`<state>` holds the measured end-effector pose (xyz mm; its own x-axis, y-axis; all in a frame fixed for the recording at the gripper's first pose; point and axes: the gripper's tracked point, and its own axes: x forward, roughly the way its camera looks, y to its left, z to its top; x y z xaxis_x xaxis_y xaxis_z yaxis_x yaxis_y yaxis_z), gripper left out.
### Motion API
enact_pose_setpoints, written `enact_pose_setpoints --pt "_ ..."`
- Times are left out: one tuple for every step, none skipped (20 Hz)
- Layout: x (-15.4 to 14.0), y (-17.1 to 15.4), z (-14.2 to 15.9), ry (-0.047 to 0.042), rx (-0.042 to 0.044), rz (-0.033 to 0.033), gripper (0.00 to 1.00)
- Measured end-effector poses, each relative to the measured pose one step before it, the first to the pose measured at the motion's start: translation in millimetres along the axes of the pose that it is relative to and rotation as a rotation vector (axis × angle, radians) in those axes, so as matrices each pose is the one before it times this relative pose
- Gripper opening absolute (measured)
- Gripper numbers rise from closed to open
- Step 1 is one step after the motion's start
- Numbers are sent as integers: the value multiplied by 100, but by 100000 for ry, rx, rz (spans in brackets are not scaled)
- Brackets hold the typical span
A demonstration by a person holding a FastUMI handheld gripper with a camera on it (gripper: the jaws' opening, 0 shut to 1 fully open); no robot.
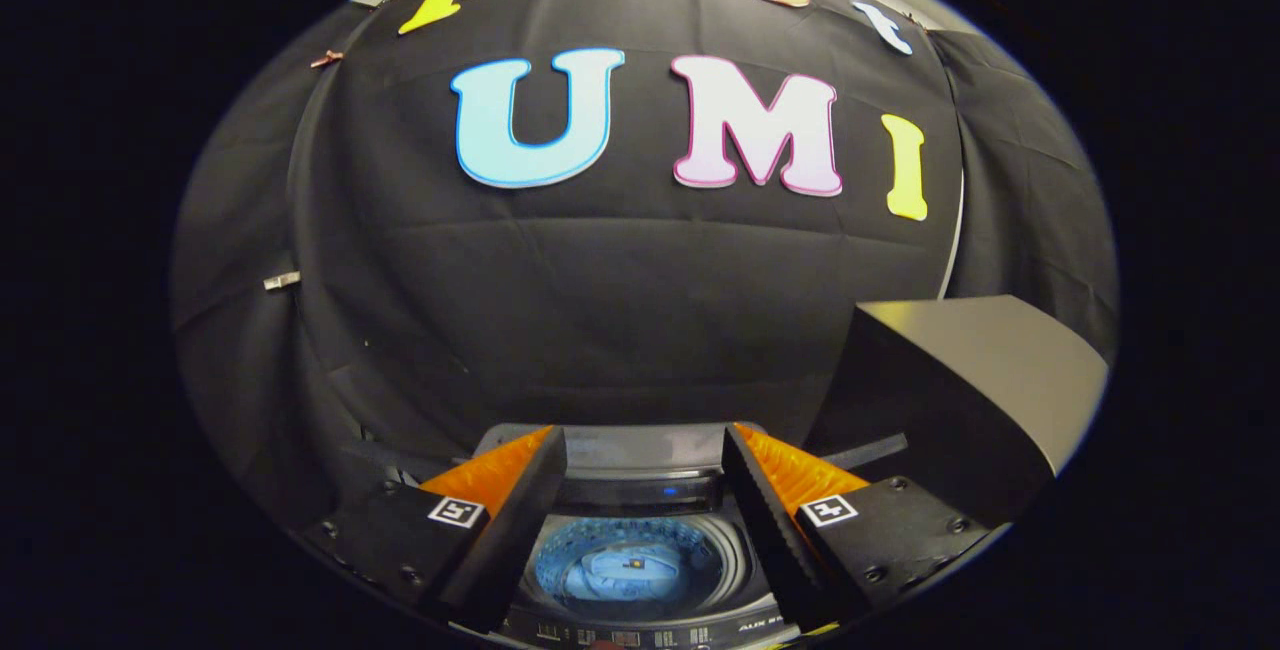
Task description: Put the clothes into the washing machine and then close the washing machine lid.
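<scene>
Gripper is spread wide, holding nothing, right over the washing machine. Blue clothes are already down in the drum between the fingers. Lid stands raised at the far right, so I'd say only closing is left.
</scene>
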<state>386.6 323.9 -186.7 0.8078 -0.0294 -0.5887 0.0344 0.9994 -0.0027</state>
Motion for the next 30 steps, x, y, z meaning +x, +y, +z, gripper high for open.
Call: enact_pose_setpoints --pt "-508 -513 -1329 3042 474 -529 99" --pt "-451 -370 -865 -1228 1669 -512 99" --pt "-219 -468 -526 -1436 1439 -658 99" --pt "-450 -470 -110 -925 457 -523 99" --pt "-639 -387 -215 -280 -466 -221 99" --pt "-591 -359 69 -1047 -1085 -895 99" --pt "-498 -214 220 -718 -1597 -349 99" --pt "-410 -87 92 -206 -1223 149 99" --pt "-509 9 146 -409 -472 705 99" --pt "-643 224 335 -1054 177 1497 99" --pt "-490 138 482 -1361 51 1377 99" --pt "-565 45 497 -1409 -421 1085 99" --pt "-677 -239 732 -2187 -1068 473 99" --pt "-761 -400 781 -2512 -1185 -252 99" --pt "-706 -501 731 -2810 -345 -681 99" --pt "-778 -465 927 -2790 601 -320 99" --pt "-750 -373 671 -2545 1196 -49 99" --pt "-791 -380 848 -2431 998 244 99" --pt "-883 -381 824 -2694 309 -218 99" --pt "-918 -548 1100 -3100 -376 -107 99" --pt "-983 -686 1030 -2759 -458 -230 99" --pt "-822 -661 808 -2201 -448 -788 99" --pt "-839 -1094 975 -2630 -176 -2267 99" --pt "-687 -869 1152 -3515 1156 -1420 98" --pt "-915 -593 736 -1921 1909 -635 99" --pt "-753 -576 530 -1936 2214 -383 98" --pt "-991 -909 316 -1608 2601 -692 98" --pt "-919 -328 509 -320 989 -24 98" --pt "-1004 -896 -237 -468 16 -859 98" --pt "-959 -941 -229 -787 -916 -877 98"
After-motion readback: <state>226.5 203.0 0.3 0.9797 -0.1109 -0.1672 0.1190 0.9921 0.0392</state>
